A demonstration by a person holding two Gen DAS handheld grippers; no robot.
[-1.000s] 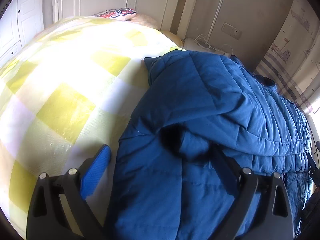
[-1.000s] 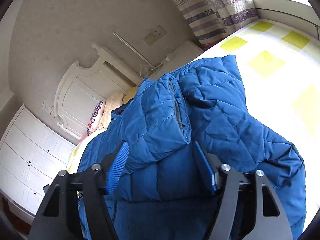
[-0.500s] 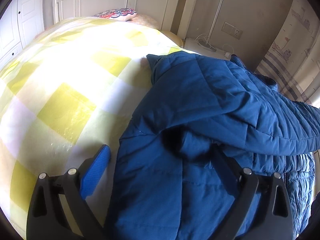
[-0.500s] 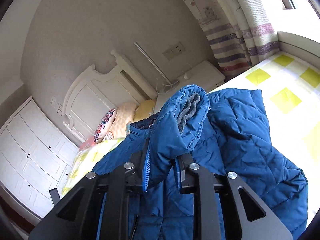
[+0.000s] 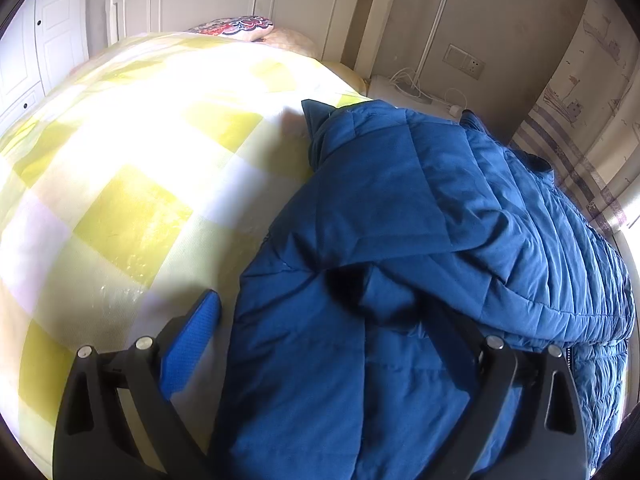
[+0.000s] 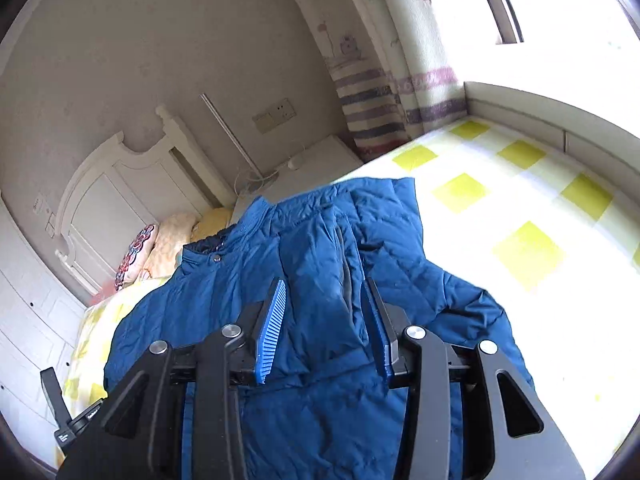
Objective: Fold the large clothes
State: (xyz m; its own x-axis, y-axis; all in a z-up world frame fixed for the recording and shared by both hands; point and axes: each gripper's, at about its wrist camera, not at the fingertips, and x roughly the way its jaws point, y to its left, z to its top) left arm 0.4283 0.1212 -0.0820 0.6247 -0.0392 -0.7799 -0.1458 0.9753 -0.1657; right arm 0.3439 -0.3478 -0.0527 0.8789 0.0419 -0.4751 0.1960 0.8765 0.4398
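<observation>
Quilting in narrow stitched bands covers the blue jacket (image 5: 400,208), a puffy, matte padded coat lying on the bed (image 5: 132,184). One sleeve (image 6: 320,276) is laid across the body, with a grey cuff lining showing at its edge, and a snap button sits at the dark collar on the far side. The left gripper (image 5: 320,320) has its fingers wide apart, the left blue ribbed pad (image 5: 192,344) over the bedcover and the right finger over the jacket's near edge. The right gripper (image 6: 324,320) has its fingers apart on either side of the sleeve, gripping nothing. The bedcover is smooth cloth checked in yellow and white, brightly sunlit. At the far end stand a white carved headboard (image 6: 116,184), flowered pillows (image 6: 152,248), a white bedside cabinet (image 5: 404,88) with cables, and striped curtains (image 6: 384,96).
</observation>
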